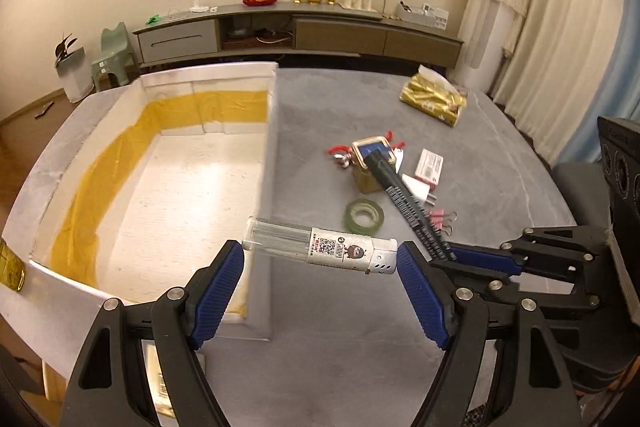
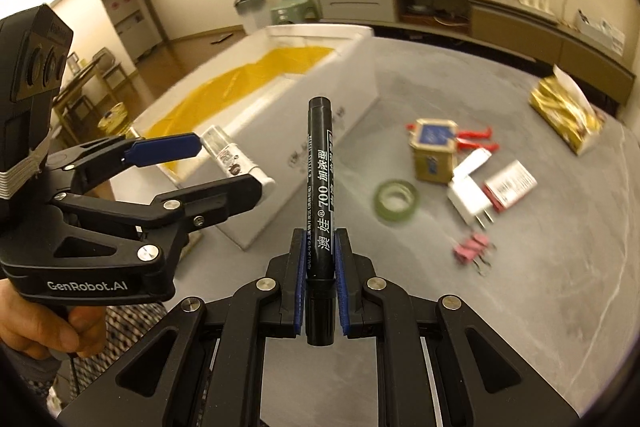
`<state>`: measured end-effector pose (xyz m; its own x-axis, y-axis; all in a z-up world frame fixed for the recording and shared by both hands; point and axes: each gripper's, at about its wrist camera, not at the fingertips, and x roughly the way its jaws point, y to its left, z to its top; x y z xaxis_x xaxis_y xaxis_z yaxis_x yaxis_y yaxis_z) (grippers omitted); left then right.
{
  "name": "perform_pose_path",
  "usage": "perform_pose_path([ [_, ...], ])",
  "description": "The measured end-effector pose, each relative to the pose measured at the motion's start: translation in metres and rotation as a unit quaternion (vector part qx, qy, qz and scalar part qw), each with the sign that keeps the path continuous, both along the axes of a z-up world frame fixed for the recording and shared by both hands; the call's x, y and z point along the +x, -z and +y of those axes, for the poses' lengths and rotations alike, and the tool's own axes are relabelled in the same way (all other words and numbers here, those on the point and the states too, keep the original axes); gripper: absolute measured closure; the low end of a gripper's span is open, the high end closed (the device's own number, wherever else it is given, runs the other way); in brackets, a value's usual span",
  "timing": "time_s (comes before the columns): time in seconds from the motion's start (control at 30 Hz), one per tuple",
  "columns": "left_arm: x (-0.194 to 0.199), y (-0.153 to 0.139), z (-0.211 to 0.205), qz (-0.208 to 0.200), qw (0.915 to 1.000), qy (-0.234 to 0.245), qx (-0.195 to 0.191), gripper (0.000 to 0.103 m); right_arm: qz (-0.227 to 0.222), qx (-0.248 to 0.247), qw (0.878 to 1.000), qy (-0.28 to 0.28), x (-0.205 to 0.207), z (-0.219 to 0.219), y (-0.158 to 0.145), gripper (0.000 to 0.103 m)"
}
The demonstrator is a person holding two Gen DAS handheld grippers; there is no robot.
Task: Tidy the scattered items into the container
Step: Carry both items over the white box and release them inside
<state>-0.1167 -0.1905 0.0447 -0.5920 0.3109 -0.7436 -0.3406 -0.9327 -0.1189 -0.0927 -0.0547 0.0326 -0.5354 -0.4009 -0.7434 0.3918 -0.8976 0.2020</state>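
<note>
A white foam box (image 1: 272,131) lined with yellow tape stands on the left of the grey table (image 1: 320,367). My left gripper (image 1: 320,255) pinches a clear tube with a white label (image 1: 332,247) end to end, level, above the box's near right wall. In the right wrist view that same left gripper (image 2: 228,165) and tube (image 2: 230,157) hang beside the box (image 2: 304,131). My right gripper (image 2: 320,255) is shut on a black marker pen (image 2: 320,179) that points forward. Its tip (image 1: 450,255) and the marker (image 1: 400,195) show at the right of the left wrist view.
Loose on the table lie a gold tin with a blue lid (image 1: 370,163), a green tape roll (image 1: 364,215), a white plug (image 1: 416,191), a pink-and-white card (image 1: 430,167), pink binder clips (image 1: 440,219), a red item (image 1: 340,151) and a gold tissue pack (image 1: 434,99). A hand (image 2: 40,331) holds the left gripper.
</note>
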Motion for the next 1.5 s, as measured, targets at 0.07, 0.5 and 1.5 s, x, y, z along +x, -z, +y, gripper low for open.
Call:
perform_pose_path([
  [0.07,0.000,-0.008,-0.010,0.002,0.9999,-0.002,0.015,0.024,0.003,0.004,1.000,-0.007,-0.002,-0.011,-0.007,0.089],
  [0.5,-0.015,-0.041,-0.069,0.032,0.9988,-0.030,0.022,0.024,0.030,0.030,0.998,-0.056,-0.018,-0.076,-0.045,0.089],
  [1.5,-0.090,-0.007,-0.134,-0.041,0.9967,-0.060,0.037,0.087,0.005,0.079,0.994,-0.074,-0.100,-0.139,-0.029,0.089],
])
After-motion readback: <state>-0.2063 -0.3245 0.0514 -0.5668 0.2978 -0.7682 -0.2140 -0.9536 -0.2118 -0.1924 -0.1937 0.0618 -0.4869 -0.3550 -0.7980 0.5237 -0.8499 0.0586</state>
